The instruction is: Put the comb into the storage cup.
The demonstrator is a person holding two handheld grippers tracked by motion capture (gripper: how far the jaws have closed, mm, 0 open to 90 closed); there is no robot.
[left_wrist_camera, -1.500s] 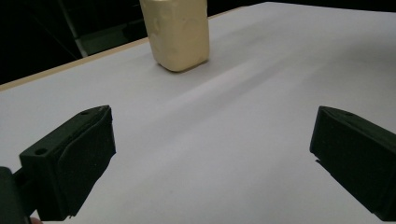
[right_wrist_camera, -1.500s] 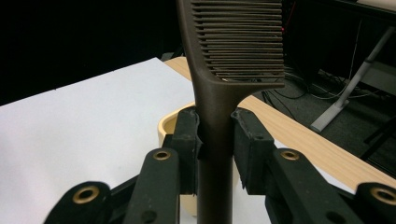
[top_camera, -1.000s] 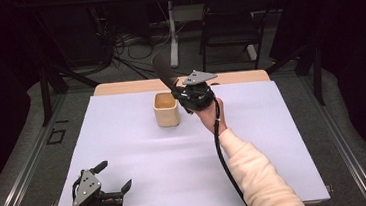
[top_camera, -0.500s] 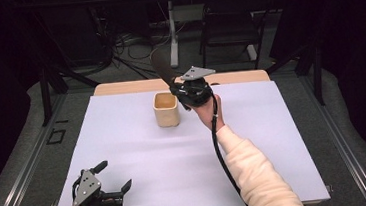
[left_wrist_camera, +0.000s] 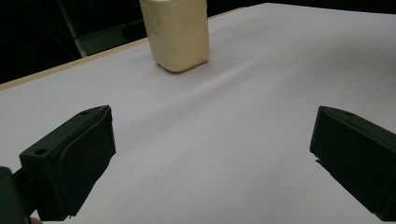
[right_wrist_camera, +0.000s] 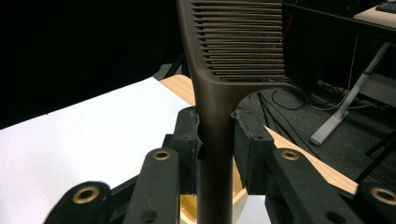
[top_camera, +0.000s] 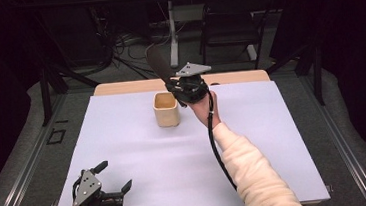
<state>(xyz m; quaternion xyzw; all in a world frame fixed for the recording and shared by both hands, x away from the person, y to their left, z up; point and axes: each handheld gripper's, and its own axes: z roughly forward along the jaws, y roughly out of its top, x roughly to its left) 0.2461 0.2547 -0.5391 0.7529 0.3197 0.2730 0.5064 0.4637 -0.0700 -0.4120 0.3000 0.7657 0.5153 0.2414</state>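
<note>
A dark brown comb [top_camera: 157,65] points up and to the left, beyond the table's far edge. My right gripper [top_camera: 173,86] is shut on its handle, just right of and above a cream cup [top_camera: 166,109]. In the right gripper view the jaws press both sides of the comb's handle [right_wrist_camera: 215,140], its teeth [right_wrist_camera: 243,42] stand above them, and the cup's rim [right_wrist_camera: 187,210] peeks out below. My left gripper [top_camera: 114,176] rests open near the table's front left corner. The cup [left_wrist_camera: 176,32] stands far ahead of its empty jaws.
A white sheet [top_camera: 135,152] covers the table, with a wooden strip [top_camera: 119,88] bare along the far edge. Behind the table are a chair [top_camera: 229,28], a desk leg [top_camera: 173,43] and floor cables [top_camera: 121,48]. A metal rail [top_camera: 25,162] runs along the left side.
My right gripper has edged slightly up and away with the comb in it. The left gripper has stayed where it was.
</note>
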